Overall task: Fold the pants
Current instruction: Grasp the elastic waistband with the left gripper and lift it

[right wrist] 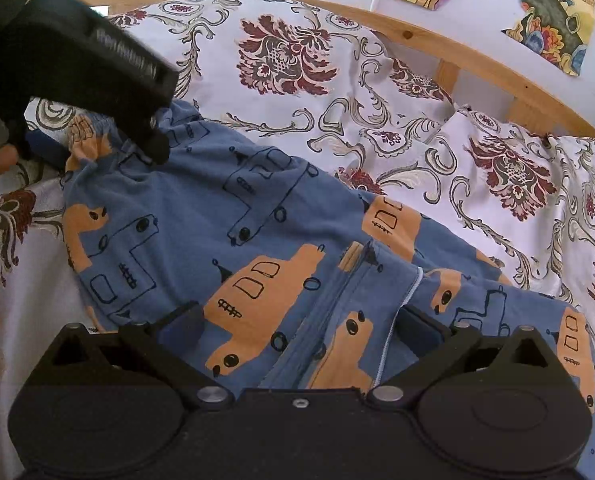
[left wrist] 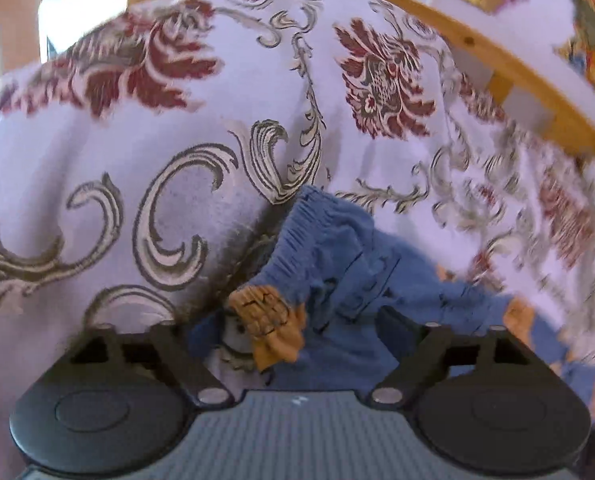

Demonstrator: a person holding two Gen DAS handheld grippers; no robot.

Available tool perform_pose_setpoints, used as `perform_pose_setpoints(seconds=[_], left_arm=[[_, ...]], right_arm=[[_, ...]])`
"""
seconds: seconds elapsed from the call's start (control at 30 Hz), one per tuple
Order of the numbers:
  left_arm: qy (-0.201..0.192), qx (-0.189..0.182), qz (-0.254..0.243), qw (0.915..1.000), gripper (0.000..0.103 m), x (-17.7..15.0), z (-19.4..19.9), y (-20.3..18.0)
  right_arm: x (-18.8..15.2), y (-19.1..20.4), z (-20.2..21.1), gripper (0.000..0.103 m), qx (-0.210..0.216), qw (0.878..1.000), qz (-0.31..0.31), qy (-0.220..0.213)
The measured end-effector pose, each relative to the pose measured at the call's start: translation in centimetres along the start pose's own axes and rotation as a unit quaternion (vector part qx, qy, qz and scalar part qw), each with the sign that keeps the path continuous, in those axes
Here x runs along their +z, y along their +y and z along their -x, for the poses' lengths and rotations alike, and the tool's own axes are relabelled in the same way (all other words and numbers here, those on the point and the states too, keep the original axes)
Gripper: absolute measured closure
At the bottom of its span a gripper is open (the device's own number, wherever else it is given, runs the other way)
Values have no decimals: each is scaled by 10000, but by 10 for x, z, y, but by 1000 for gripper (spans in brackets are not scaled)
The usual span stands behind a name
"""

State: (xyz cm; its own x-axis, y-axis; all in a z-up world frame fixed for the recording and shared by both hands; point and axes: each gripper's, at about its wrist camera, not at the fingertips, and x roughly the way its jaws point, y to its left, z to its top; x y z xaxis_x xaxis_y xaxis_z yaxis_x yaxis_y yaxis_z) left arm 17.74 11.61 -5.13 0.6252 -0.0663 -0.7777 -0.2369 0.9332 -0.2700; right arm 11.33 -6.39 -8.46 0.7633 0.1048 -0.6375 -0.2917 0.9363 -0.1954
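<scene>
My blue cotton pants printed with orange cars (right wrist: 233, 240) lie spread on the bed's white floral bedspread (right wrist: 337, 92), waistband toward my left hand. My left gripper (left wrist: 293, 320) sits at the gathered waistband, fingers wide apart with fabric bunched between them, nothing pinched. My right gripper (right wrist: 297, 320) also stands open, straddling the leg cloth near the inner seam. If I close now I may catch only the top layer, or snag the bedspread beneath, and the fold would drag crooked. The left view is blurred, and both sets of fingertips are partly buried in cloth, so contact is hard to judge.
</scene>
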Motion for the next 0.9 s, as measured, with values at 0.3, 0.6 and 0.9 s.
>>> perform_pose_setpoints(seconds=[0.3, 0.6, 0.9], left_arm=[[456, -697, 2086, 9745, 80, -2, -19, 59], [-144, -530, 889, 9945, 90, 0, 6, 21], [-1356, -617, -1357, 9795, 90, -20, 59, -52]], right_arm=[[0, 2, 0, 1, -61, 10000, 8, -73], [7, -5, 28, 3, -205, 9994, -24, -277], [6, -107, 64, 2, 465, 9905, -1296, -71]])
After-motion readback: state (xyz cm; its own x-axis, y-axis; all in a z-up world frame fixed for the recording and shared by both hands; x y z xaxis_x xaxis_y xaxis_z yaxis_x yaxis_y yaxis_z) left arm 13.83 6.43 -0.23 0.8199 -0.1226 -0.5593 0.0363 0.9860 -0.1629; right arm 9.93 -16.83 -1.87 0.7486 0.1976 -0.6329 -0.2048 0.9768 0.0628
